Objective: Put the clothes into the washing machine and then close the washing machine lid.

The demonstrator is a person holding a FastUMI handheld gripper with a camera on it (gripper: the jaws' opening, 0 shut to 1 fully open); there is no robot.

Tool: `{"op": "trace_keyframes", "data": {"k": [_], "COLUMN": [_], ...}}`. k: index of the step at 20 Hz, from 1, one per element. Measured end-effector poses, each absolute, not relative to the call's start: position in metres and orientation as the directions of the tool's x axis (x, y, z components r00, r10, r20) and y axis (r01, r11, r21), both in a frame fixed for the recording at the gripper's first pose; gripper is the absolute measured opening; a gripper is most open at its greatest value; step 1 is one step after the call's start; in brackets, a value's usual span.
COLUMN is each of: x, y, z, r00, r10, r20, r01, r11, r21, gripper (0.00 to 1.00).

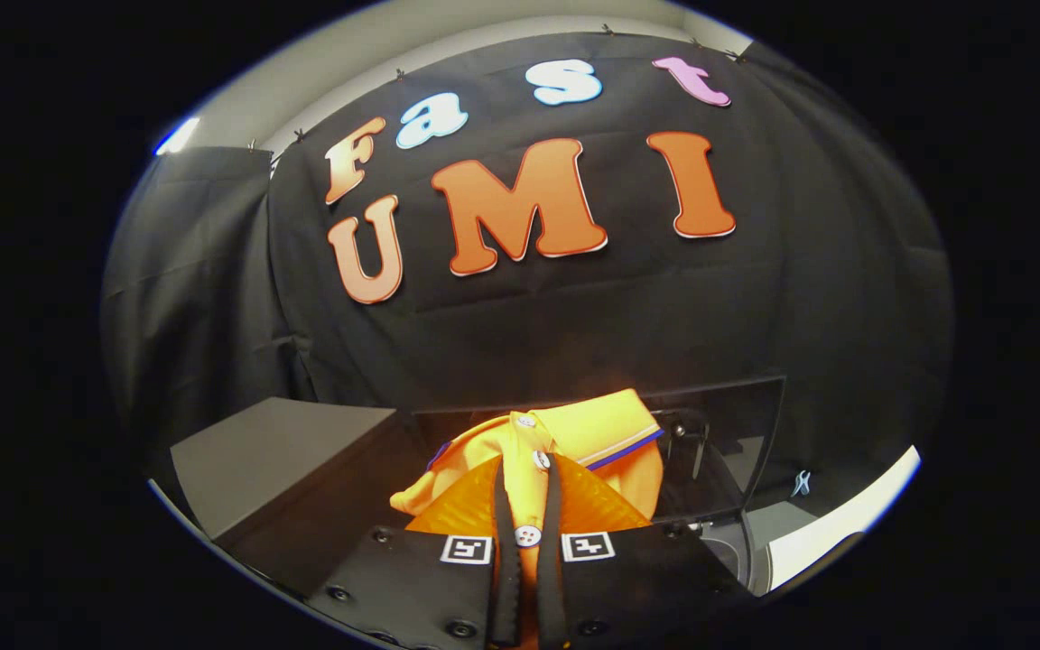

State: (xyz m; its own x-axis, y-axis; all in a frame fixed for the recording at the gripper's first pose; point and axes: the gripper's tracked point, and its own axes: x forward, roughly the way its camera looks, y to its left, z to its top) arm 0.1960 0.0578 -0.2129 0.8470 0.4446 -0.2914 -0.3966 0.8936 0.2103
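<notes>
A: Shirt (565,433) was up in the air, orange, with buttons down the placket and a striped collar, pinched right between the fingers of the tongs (527,492)!

B: So the tongs were closed on it?

A: Closed, yes, both fingers pressed on the button strip, the cloth bunched ahead of them and hanging to either side.

B: And the washer?

A: Just beyond and below the shirt, I judged. A dark lid (728,433) stood raised behind the cloth, and a curved pale rim (831,528) showed off to the right of the fingers. A grey box (276,451) sat to the left.

B: How far along, then?

A: Pick-up looked done, I'd say. The shirt was held clear, not yet in the drum as far as I could tell. Lowering it in, letting go, then shutting that lid were all left.

B: Any more clothes waiting?

A: Couldn't tell from there.
</notes>
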Motion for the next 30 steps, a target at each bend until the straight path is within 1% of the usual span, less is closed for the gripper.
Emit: {"op": "trace_keyframes", "data": {"k": [2, 5, 8, 11, 14, 23, 28, 30], "x": [0.2, 0.197, 0.193, 0.193, 0.199, 0.182, 0.167, 0.165], "y": [0.065, 0.067, 0.066, 0.059, 0.052, 0.063, 0.05, 0.048], "z": [-0.241, -0.294, -0.344, -0.38, -0.407, -0.475, -0.508, -0.511], "r00": [0.83, 0.802, 0.76, 0.73, 0.705, 0.581, 0.494, 0.477], "r10": [0.457, 0.446, 0.431, 0.409, 0.381, 0.334, 0.279, 0.261], "r20": [-0.319, -0.396, -0.487, -0.548, -0.598, -0.742, -0.824, -0.839], "r01": [-0.409, -0.403, -0.377, -0.342, -0.316, -0.337, -0.244, -0.238], "r11": [0.888, 0.895, 0.902, 0.912, 0.924, 0.929, 0.954, 0.957], "r21": [0.21, 0.191, 0.21, 0.226, 0.217, 0.154, 0.176, 0.163], "gripper": [0.15, 0.14, 0.15, 0.14, 0.15, 0.15, 0.15, 0.15]}}
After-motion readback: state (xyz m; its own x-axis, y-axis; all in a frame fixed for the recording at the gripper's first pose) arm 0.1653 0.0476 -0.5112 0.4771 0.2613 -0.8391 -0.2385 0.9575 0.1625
